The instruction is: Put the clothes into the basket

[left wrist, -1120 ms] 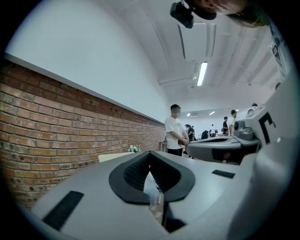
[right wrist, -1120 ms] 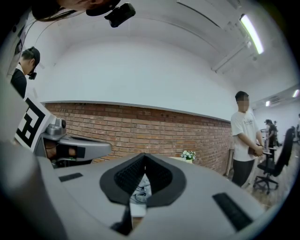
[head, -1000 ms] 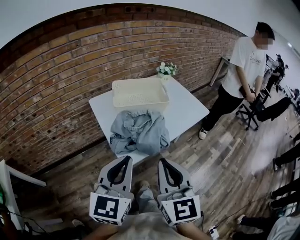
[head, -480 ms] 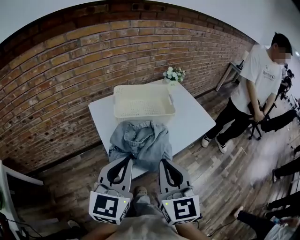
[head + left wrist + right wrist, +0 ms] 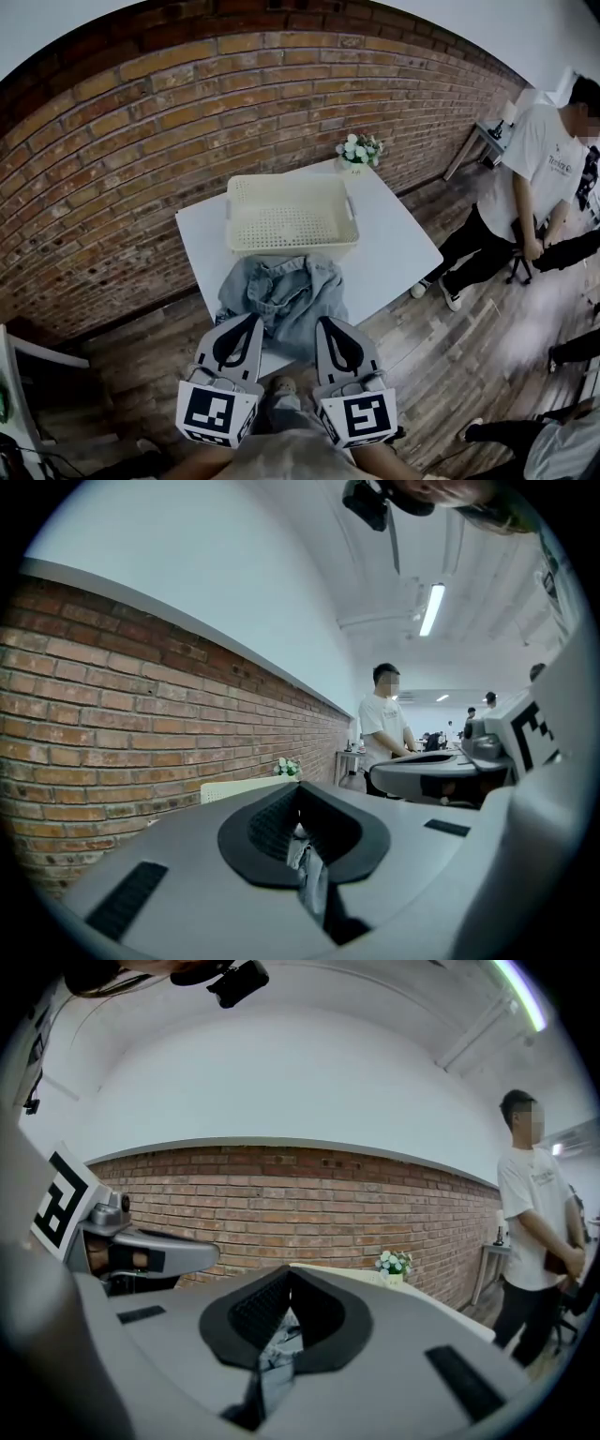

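Note:
A crumpled blue-grey denim garment (image 5: 281, 292) lies at the near edge of a white table (image 5: 398, 246). Behind it stands an empty cream plastic basket (image 5: 291, 246), whose rim (image 5: 246, 787) also shows in the left gripper view. My left gripper (image 5: 251, 321) and right gripper (image 5: 326, 324) are side by side just short of the garment, their tips level with the table's near edge. Both are shut with nothing held. The left gripper (image 5: 298, 791) and right gripper (image 5: 291, 1275) each show closed jaws in their own views, with a sliver of the denim garment (image 5: 279, 1342) seen through the gap.
A small pot of white flowers (image 5: 359, 150) stands at the table's far right corner against the brick wall (image 5: 141, 141). A person in a white shirt (image 5: 548, 173) stands to the right on the wooden floor (image 5: 441, 356). Another table's corner (image 5: 19, 352) is at the left.
The table, garment and basket have come nearer and grown in the head view as both grippers advanced toward them. The person has shifted toward the right edge.

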`<state>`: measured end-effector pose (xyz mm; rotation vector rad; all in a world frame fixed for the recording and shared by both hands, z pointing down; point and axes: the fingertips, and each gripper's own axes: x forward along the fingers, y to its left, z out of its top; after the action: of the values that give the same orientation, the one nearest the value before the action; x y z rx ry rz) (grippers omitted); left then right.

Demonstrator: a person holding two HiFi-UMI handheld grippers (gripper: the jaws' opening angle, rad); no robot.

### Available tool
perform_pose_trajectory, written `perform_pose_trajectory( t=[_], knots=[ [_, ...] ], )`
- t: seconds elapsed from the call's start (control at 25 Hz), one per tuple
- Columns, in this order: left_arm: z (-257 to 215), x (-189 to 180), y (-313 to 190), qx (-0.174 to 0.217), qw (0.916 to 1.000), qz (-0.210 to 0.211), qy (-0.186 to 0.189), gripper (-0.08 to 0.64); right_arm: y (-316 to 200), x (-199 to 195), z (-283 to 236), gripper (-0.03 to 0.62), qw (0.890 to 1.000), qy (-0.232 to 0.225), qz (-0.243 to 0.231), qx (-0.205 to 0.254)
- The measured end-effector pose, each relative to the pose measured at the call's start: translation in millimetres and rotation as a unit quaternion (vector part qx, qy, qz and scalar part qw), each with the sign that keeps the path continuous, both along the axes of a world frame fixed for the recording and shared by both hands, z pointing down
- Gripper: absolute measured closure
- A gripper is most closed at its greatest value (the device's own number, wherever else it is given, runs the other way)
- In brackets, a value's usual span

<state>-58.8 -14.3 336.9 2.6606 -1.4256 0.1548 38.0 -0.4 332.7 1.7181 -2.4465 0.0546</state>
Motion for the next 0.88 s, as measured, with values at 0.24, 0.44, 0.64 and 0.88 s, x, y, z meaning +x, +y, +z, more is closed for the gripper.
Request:
perform_pose_trajectory(
  t=[0.24, 0.44, 0.64, 0.88],
  knots=[
    [3.7, 11.3, -26.5, -0.007, 0.9999, -0.007, 0.000, 0.551, -28.6, 7.9, 4.3, 0.586, 1.000, 0.001, -0.012, -0.007],
    [7.2, 16.4, -46.8, -0.009, 0.9998, -0.020, -0.005, 0.551, -50.3, 13.1, 9.0, 0.584, 1.000, -0.001, -0.025, -0.009],
    [12.7, 17.0, -62.3, -0.012, 0.9993, -0.034, -0.005, 0.551, -70.0, 18.1, 12.7, 0.584, 0.999, 0.001, -0.036, -0.011],
    [17.4, 12.3, -72.9, -0.019, 0.9988, -0.045, -0.006, 0.551, -80.5, 22.9, 18.0, 0.584, 0.999, 0.001, -0.036, -0.014]
  ],
)
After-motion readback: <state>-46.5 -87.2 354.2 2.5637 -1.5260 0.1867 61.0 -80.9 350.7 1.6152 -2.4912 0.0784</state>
